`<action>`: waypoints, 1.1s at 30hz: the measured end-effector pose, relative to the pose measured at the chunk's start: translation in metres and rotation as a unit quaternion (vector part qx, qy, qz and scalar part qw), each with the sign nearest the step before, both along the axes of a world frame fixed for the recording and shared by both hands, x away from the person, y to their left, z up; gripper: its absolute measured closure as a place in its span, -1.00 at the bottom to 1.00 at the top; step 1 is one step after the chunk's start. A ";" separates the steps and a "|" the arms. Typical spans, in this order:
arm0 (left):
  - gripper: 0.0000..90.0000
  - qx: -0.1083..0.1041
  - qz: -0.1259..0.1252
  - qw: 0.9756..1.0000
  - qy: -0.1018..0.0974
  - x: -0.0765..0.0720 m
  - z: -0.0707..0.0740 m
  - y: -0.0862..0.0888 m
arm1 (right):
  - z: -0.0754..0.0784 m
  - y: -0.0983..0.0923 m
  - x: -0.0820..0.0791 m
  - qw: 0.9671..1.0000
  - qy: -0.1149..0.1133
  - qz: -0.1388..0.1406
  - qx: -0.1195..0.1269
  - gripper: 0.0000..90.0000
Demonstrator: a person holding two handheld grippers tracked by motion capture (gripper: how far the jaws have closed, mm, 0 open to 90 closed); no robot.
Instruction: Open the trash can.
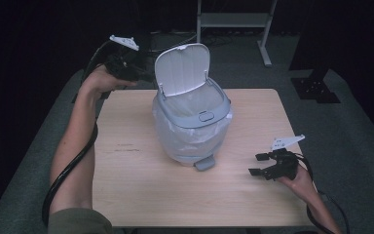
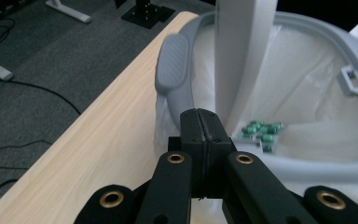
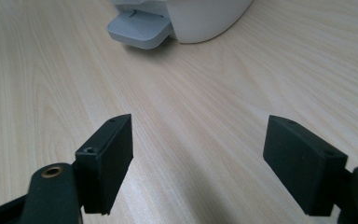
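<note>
Pale wooden table (image 1: 141,190) on grey carpet (image 1: 350,122).

The surface (image 1: 141,190) is pale wood-grain laminate, smooth and matt. The bin (image 1: 175,136) is smooth white plastic with a faint sheen; its rim (image 2: 354,163) and pedal (image 3: 137,30) are grey matt plastic, the pedal ribbed. A thin, crinkled, translucent plastic liner (image 2: 307,79) sits inside. The tongs (image 3: 200,163) are matt black plastic with brass-coloured rivets.

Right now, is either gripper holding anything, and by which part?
Nothing is held. The left gripper is shut on nothing beside the bin; the right gripper is open over the table.
</note>
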State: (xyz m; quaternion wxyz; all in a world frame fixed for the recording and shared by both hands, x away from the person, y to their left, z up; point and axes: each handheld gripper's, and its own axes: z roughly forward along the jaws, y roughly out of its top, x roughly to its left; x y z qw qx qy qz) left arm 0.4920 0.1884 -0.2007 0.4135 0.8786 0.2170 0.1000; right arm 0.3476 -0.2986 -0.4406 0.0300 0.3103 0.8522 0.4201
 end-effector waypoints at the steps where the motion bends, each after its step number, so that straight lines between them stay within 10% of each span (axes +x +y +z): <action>1: 1.00 -0.001 -0.001 1.000 -0.002 0.001 0.001 -0.002 | 0.001 0.000 0.000 1.000 -0.001 0.001 -0.001 -0.49; 33: 1.00 -0.005 -0.066 0.998 0.020 0.015 0.019 -0.032 | -0.001 -0.008 -0.001 1.000 0.002 -0.007 0.002 -0.49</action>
